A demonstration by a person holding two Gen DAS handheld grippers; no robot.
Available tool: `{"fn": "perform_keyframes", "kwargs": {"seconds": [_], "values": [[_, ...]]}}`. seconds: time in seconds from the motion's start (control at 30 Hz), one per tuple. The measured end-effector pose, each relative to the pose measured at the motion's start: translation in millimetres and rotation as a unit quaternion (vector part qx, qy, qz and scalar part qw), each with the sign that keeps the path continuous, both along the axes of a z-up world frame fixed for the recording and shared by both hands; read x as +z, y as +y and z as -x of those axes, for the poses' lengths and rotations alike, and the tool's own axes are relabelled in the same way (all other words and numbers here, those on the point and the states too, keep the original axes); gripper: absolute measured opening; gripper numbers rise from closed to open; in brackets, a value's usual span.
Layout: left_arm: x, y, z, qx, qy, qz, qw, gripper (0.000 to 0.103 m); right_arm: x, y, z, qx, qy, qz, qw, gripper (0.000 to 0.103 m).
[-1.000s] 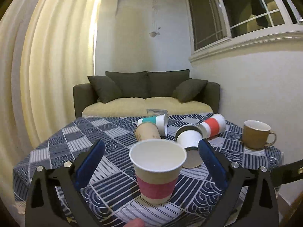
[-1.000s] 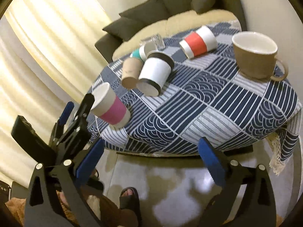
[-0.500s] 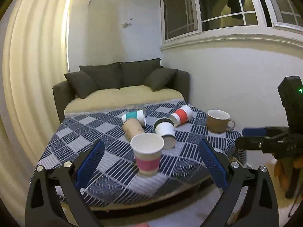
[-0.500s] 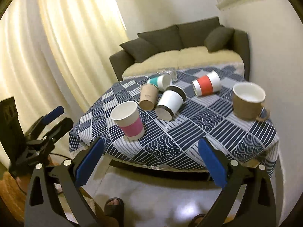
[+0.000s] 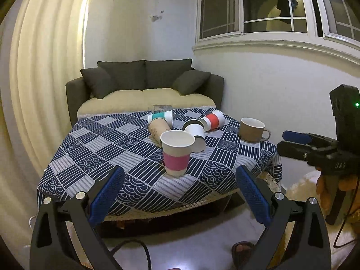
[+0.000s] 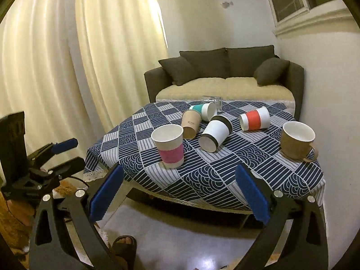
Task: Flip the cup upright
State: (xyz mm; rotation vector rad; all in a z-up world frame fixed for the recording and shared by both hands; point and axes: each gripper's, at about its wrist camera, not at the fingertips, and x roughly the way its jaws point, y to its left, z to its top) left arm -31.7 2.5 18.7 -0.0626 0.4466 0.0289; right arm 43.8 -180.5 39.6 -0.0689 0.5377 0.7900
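Pink-banded cup (image 5: pixel 177 153) upright near counter (image 5: pixel 94 157) front edge; that flip looks done. Your left gripper (image 5: pixel 180 199) and right gripper (image 6: pixel 178 194) both off counter, jaws spread, empty. Next: pick lying white cup (image 6: pixel 214 135), grip across body, stand it.

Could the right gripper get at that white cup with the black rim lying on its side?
Probably yes: the right gripper is open and off the table, and the white cup has open cloth on its near side.
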Motion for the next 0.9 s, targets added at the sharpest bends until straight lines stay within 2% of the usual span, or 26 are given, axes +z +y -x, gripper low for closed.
{"fn": "perform_keyframes", "kwargs": {"seconds": [0.1, 0.23, 0.6, 0.9], "values": [[-7.0, 0.8, -1.5, -0.007, 0.011, 0.000, 0.9999, 0.097, -7.5, 4.7, 4.9, 0.002, -0.012, 0.016, 1.000, 0.098], [-12.8, 1.7, -2.9, -0.011, 0.015, 0.001, 0.9998, 0.097, -7.1, 1.8, 8.2, 0.001, -0.025, 0.011, 1.000, 0.098], [-20.8, 7.8, -13.0, -0.007, 0.027, 0.008, 0.9996, 0.097, -16.2, 7.0, 1.1, 0.002, -0.011, 0.015, 1.000, 0.098], [-22.1, 11.9, -12.8, 0.006, 0.031, 0.011, 0.9994, 0.097, -14.6, 0.7, -2.8, -0.007, -0.007, -0.006, 1.000, 0.098]]}}
